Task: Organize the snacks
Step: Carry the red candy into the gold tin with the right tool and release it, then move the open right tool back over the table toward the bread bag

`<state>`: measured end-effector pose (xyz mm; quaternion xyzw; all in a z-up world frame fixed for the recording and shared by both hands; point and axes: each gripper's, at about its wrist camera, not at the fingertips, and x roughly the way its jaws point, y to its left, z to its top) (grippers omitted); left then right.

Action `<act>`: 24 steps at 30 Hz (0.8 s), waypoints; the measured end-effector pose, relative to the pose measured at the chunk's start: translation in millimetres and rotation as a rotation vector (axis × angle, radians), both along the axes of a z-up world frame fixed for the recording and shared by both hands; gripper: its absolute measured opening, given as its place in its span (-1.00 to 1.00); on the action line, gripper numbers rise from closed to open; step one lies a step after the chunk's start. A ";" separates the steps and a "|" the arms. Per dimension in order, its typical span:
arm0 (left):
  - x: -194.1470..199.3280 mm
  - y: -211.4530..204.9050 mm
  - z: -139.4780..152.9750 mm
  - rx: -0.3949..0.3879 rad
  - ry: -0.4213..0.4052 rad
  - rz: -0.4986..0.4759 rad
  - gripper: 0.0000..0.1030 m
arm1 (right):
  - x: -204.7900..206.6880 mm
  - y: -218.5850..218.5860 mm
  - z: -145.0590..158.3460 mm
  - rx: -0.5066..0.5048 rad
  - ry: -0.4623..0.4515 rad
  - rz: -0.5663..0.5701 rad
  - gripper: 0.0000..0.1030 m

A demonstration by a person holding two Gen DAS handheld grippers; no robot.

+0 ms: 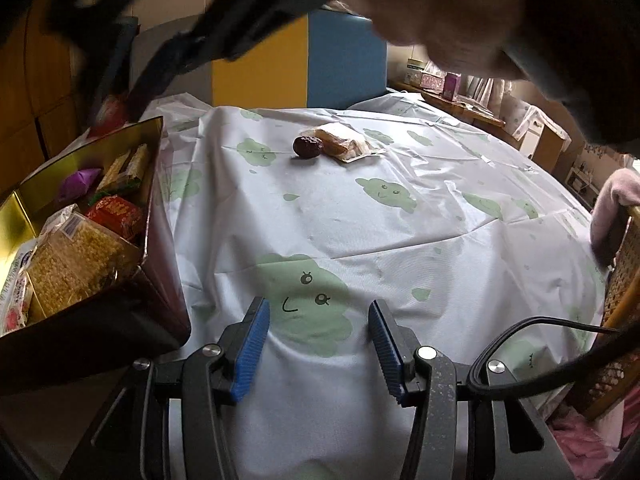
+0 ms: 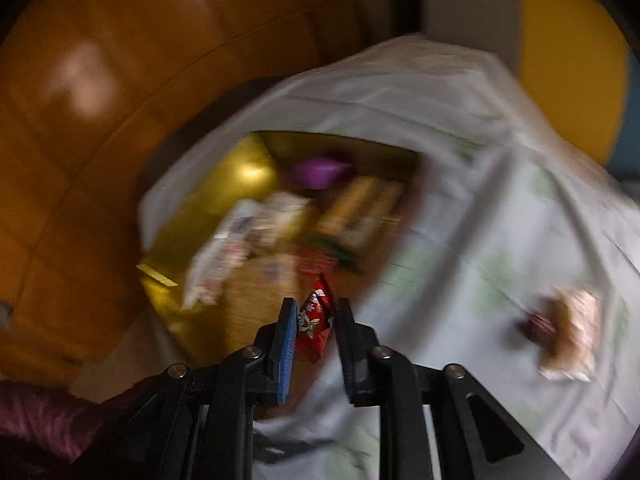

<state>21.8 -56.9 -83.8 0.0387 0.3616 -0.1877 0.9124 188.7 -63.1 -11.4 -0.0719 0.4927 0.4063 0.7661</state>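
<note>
A gold-lined snack box (image 1: 154, 148) stands at the table's left edge, filled with several wrapped snacks. It also shows, blurred, in the right wrist view (image 2: 248, 168). My right gripper (image 2: 318, 312) is shut on a small red snack packet (image 2: 316, 328) and holds it above the box's near side. A dark red date (image 1: 307, 147) and a clear-wrapped pastry (image 1: 344, 142) lie together on the cloth at the far middle; they show blurred in the right wrist view (image 2: 568, 328). My left gripper (image 1: 318, 320) is open and empty, low over the cloth near the table's front.
The table wears a white cloth with green cloud faces (image 1: 312, 300). A wicker chair (image 1: 624, 272) with a pink cloth stands at the right. Yellow and blue panels (image 1: 304, 64) stand behind the table. The person's arm (image 1: 480, 12) crosses overhead.
</note>
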 end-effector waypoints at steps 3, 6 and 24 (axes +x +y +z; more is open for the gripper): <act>0.1 0.4 0.0 0.000 0.000 -0.002 0.01 | -0.5 20.2 -4.6 -0.022 0.009 0.026 -0.33; -0.7 -0.8 -0.1 0.012 -0.006 -0.002 0.01 | 0.7 14.2 -6.4 -0.016 0.014 0.002 -0.33; 1.8 -5.2 1.8 0.042 0.020 0.017 0.02 | 9.2 -176.9 -40.0 -0.267 -0.086 -0.427 -0.33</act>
